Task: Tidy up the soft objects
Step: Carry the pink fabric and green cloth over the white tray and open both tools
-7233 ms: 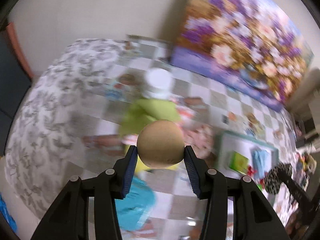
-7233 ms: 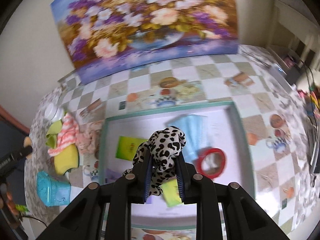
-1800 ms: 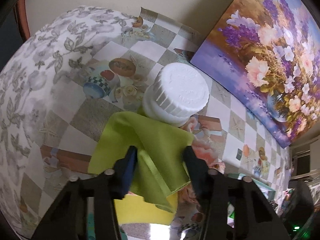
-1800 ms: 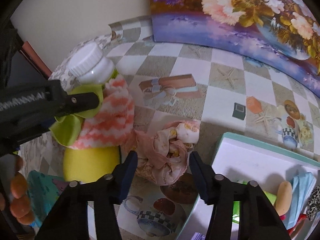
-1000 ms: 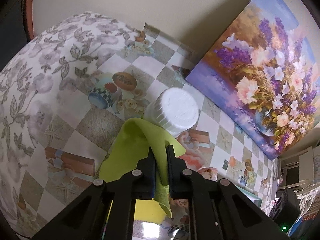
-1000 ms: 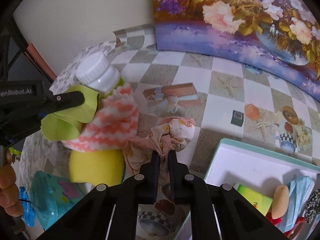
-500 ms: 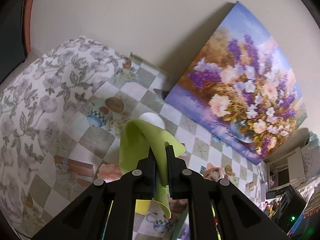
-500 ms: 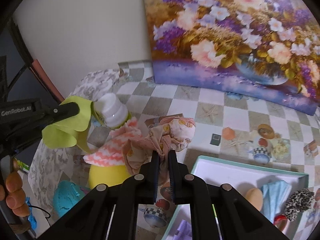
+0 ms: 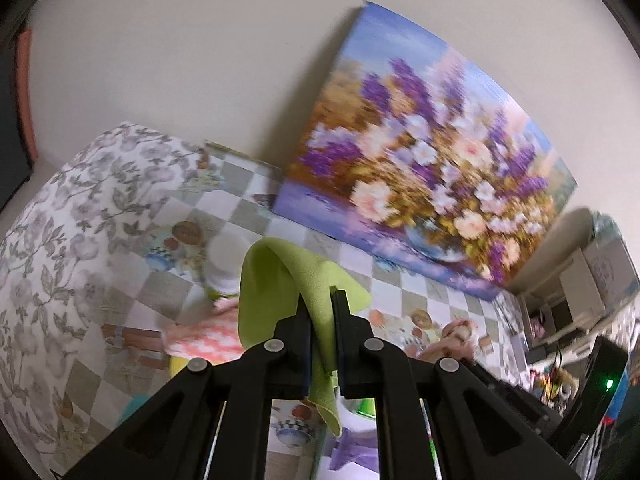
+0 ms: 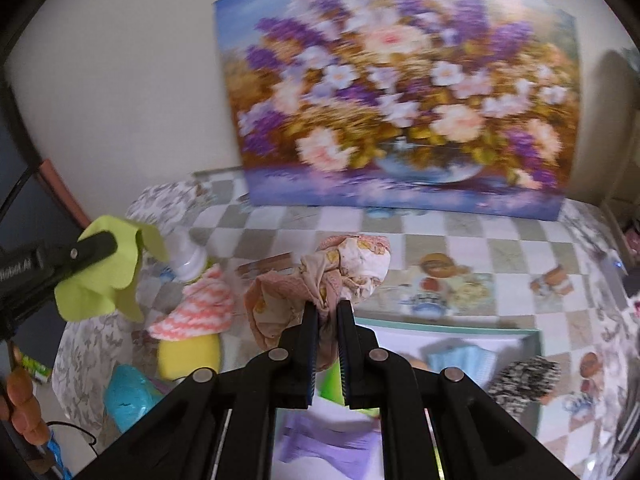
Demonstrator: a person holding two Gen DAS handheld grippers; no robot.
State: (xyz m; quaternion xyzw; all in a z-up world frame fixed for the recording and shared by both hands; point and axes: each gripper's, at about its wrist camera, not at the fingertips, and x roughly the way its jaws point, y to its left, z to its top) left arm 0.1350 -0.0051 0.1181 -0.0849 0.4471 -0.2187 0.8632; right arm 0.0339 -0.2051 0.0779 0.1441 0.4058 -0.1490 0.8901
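Carrying both cloths to the tray (image 10: 448, 330) at lower right wants high, steady lifts: the right gripper (image 10: 328, 312) pinches the pink floral cloth (image 10: 340, 268) mid-frame, the left gripper (image 9: 319, 312) the green cloth (image 9: 280, 280).

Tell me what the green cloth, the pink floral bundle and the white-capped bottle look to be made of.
Green cloth: thin matte microfibre or felt, judging by its soft unsupported fold in the left gripper.
Pink floral bundle: light printed woven fabric, crumpled with fine wrinkles, pinched by the right gripper.
White-capped bottle: probably plastic, smooth and slightly glossy; blur leaves this uncertain.
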